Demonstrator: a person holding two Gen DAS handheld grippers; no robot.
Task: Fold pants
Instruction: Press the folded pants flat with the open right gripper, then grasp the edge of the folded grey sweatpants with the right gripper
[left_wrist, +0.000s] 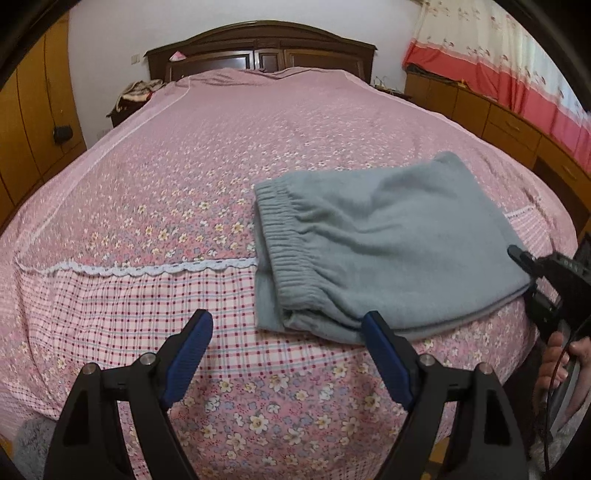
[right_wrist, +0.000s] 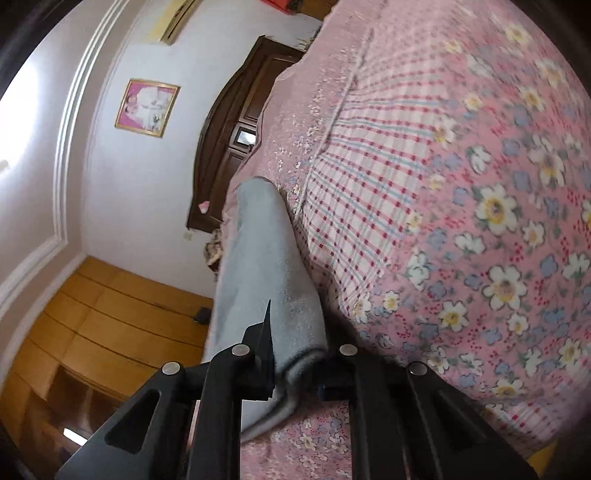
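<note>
The left gripper (left_wrist: 286, 354) hovers over the near edge of the bed (left_wrist: 155, 192), jaws spread wide and holding nothing; its blue pads (left_wrist: 188, 354) are clear of the fabric, with the right-hand pad just beside the near corner of the pants (left_wrist: 376, 251). The pants, grey-blue fleece, lie folded into a compact rectangle on the pink floral bedspread (left_wrist: 258, 417), on the right half of the bed near its foot, elastic waistband (left_wrist: 291, 243) facing left. At the right edge of the fold, the right gripper (right_wrist: 295, 358) is turned on its side, jaws closed onto the folded edge of the pants. A hand (left_wrist: 554, 362) grips its handle at the far right of the left wrist view.
</note>
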